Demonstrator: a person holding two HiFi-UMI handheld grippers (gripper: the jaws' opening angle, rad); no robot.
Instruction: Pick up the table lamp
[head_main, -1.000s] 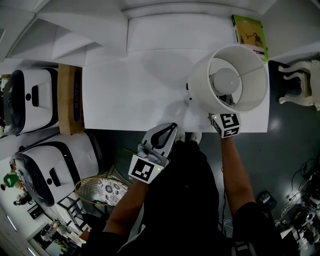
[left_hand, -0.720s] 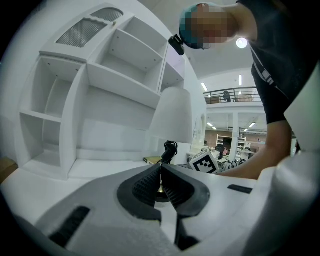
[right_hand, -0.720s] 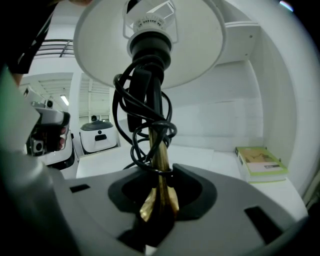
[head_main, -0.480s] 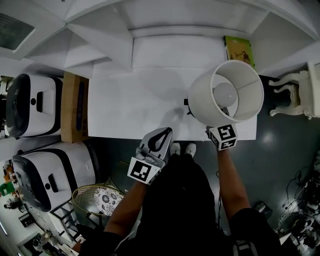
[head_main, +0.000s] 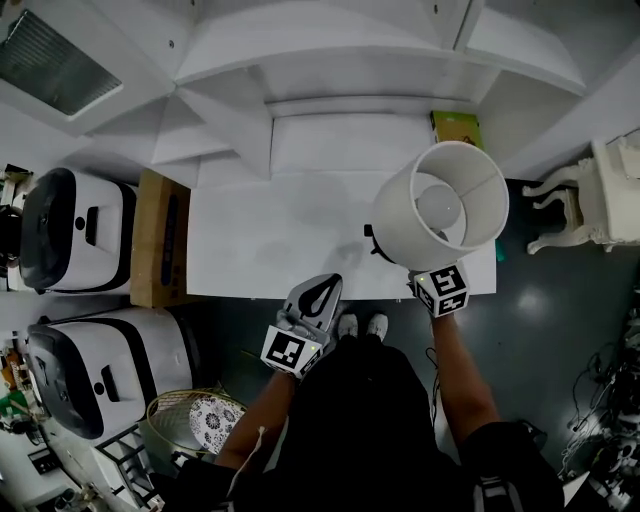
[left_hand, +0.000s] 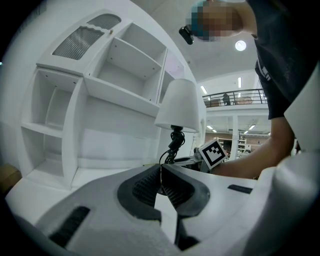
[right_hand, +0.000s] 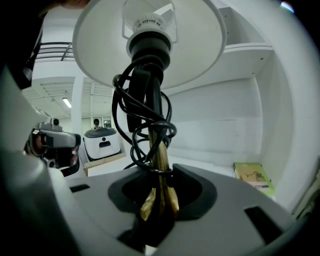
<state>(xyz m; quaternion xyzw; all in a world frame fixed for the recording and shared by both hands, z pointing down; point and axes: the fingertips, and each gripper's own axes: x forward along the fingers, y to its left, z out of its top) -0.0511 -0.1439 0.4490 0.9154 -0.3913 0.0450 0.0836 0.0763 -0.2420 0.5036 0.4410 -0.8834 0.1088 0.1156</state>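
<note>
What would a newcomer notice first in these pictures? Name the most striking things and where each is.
The table lamp, its big white shade open to the head view, dominates the right end of the white table. The right tool is shut on its brass stem, where a black cord is wound. The left tool hangs shut and empty at the table's near edge.

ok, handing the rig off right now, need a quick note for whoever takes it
Right gripper: shut on the lamp's brass stem, just below the coiled cord; the lamp is upright.
Left gripper: jaws together, empty, by the near edge of the table.
Lamp: over the table's near right corner. Its base is hidden under the shade, so I can't tell if it is off the table.
Done: grip made.
Left: confirm the base is clear of the table and lift it upright if it isn't.
</note>
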